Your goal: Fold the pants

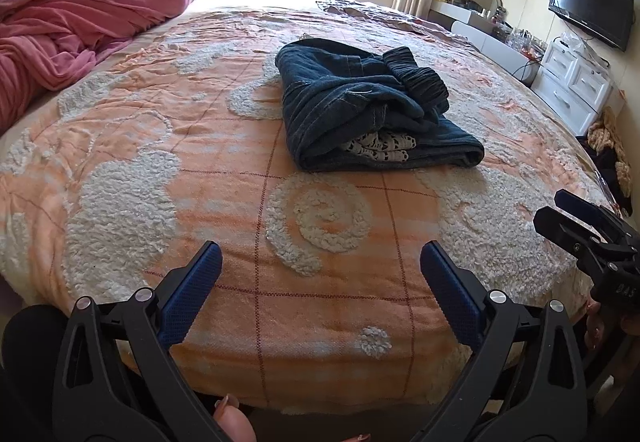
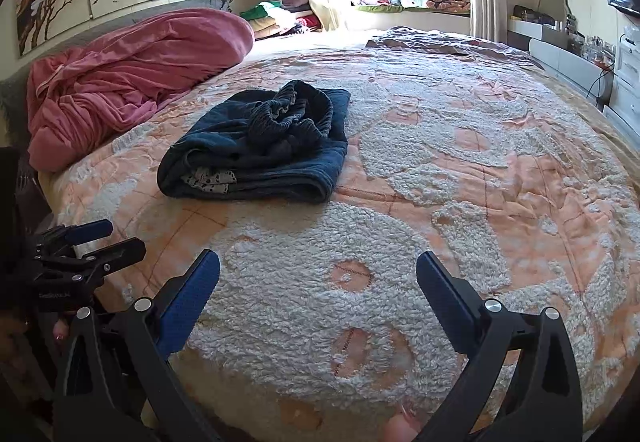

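Pants (image 1: 372, 106), dark blue, folded into a thick bundle at centre frame on the orange-and-white bedspread (image 1: 224, 178), elastic waistband bunched on top, a patterned white lining peeking out at the front fold. Pink blanket (image 1: 80, 14) heaped at upper left. Left gripper (image 1: 321, 266) at bottom centre, fingers spread wide, nothing held, well short of the bundle. Right gripper (image 2: 318, 274) likewise released, empty, low over the bed edge. Television (image 1: 592, 4) at upper right.
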